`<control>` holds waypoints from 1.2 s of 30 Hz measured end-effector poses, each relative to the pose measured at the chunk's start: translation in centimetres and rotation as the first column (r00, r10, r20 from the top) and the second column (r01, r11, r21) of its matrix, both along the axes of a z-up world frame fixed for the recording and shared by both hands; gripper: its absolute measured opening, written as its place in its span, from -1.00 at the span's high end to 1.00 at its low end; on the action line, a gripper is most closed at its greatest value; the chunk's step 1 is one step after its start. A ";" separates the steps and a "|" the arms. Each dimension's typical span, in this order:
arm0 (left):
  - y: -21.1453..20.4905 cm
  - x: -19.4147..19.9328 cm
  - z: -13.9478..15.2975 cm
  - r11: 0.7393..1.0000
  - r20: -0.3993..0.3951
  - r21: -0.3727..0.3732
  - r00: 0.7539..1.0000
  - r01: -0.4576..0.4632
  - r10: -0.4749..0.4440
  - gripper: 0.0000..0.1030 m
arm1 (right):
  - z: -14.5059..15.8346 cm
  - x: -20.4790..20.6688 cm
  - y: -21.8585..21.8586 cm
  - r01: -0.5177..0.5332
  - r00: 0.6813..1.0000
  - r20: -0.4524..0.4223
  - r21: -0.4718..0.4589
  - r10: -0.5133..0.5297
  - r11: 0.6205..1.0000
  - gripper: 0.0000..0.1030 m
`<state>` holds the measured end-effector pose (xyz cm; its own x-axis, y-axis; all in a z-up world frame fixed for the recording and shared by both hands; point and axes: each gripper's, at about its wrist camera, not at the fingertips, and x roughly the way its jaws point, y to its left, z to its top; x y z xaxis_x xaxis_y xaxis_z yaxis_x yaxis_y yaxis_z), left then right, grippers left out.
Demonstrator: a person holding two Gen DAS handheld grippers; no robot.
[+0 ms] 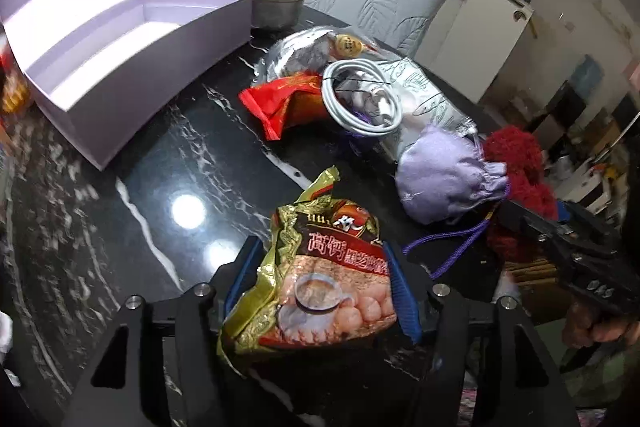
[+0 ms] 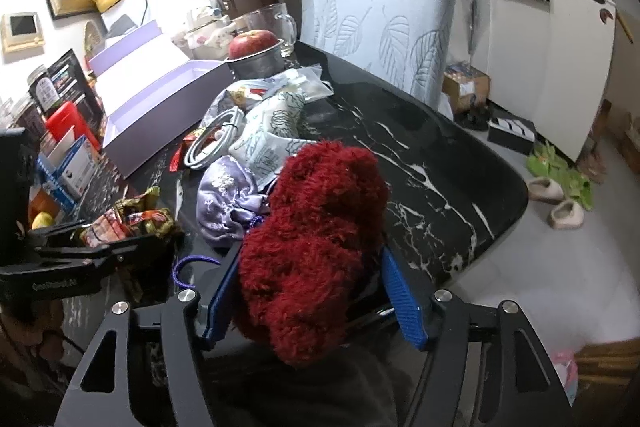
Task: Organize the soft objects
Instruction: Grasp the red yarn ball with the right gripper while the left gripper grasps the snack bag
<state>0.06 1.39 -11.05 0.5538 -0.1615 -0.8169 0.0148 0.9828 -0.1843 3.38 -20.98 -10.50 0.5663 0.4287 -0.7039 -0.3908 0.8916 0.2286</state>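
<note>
Foil snack packet [image 1: 316, 275] sits clamped between the left gripper [image 1: 320, 291] pads. The right gripper [image 2: 316, 291] straddles the red fluffy bundle [image 2: 316, 243]; whether it presses, I cannot tell. Farther off, the lilac pouch [image 1: 448, 179] and cable coil [image 1: 360, 99] lie loose, and the lilac box [image 1: 120, 51] holds nothing visible, so sorting has barely begun.

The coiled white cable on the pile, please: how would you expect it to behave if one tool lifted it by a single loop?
The white cable looks tied at one spot, so the coil would probably hold together yet sag. It seems light. Its glossy sheath may slip between pads, and resting on the printed pouch, it could drag that along.
</note>
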 end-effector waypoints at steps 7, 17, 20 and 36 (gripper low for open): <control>-1.8 -0.2 -0.3 0.988 0.014 0.150 0.999 0.029 -0.031 -0.22 | -0.8 0.3 -0.6 -0.001 1.000 -0.020 0.040 0.001 0.999 -0.18; -0.8 -0.2 -0.1 0.995 0.033 0.097 0.999 -0.017 0.014 -0.09 | 0.1 0.0 -2.0 0.039 0.999 0.019 0.061 -0.041 0.997 0.29; -0.9 0.0 0.1 0.997 0.039 0.073 0.999 -0.010 0.007 -0.09 | 0.5 -0.1 -2.7 0.055 0.998 0.027 0.066 -0.057 0.996 0.29; -1.9 -3.6 1.8 0.997 0.088 0.076 0.996 -0.009 0.002 -0.09 | 1.4 -2.9 -1.2 -0.078 0.996 0.051 0.063 0.075 0.995 0.29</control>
<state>-3.55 -0.48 -9.27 0.6245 -0.0974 -0.7749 0.0224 0.9940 -0.1068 0.51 -22.18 -9.10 0.5624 0.5162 -0.6460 -0.4695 0.8424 0.2644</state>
